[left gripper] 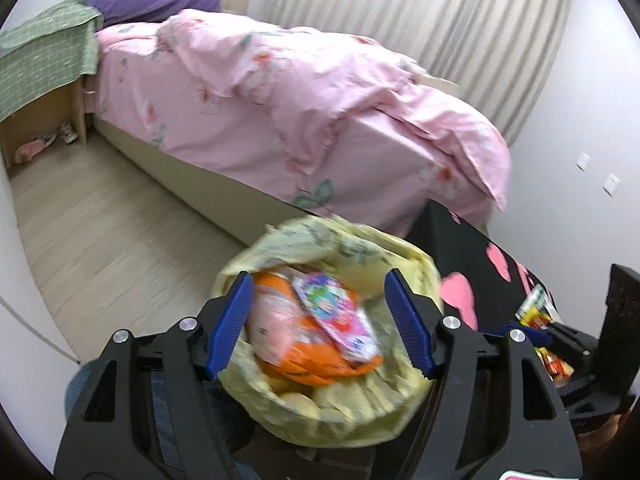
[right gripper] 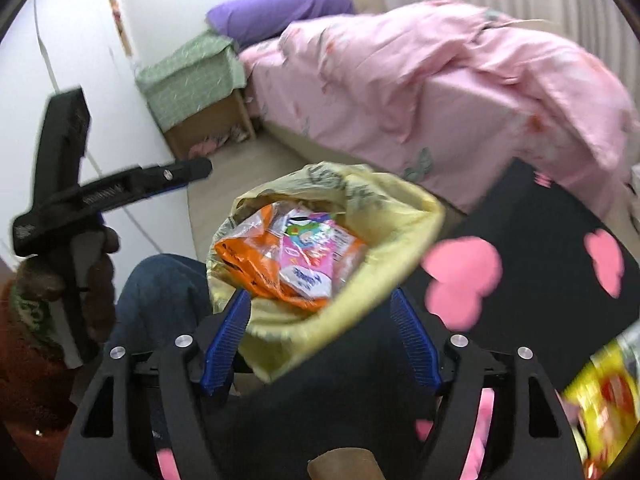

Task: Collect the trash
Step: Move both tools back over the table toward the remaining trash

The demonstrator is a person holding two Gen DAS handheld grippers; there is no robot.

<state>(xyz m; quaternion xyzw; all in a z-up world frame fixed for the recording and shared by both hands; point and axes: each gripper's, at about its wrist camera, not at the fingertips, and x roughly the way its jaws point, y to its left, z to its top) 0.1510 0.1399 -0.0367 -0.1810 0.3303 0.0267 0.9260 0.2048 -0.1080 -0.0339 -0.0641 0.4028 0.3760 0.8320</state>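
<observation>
The room is a bedroom with a pale wood floor [left gripper: 104,240] and a bed [left gripper: 280,120] under a pink flowered cover; beside it stands a black tabletop [right gripper: 540,240] with pink shapes. The yellow trash bag [left gripper: 360,392] stands open just beyond the left tongs [left gripper: 316,320] and the right tongs [right gripper: 320,336], both released and grasping nothing. Inside the bag lie an orange wrapper [right gripper: 256,272] and a pink packet [right gripper: 308,260].

The yellow wrapper [right gripper: 600,404] at the right wrist view's near right edge was blurred and cut off, its print unreadable. The yellow bag [left gripper: 360,396] hid its own base behind the near gripper frame. Small items [left gripper: 44,144] under the far bedside stand were too small to tell.
</observation>
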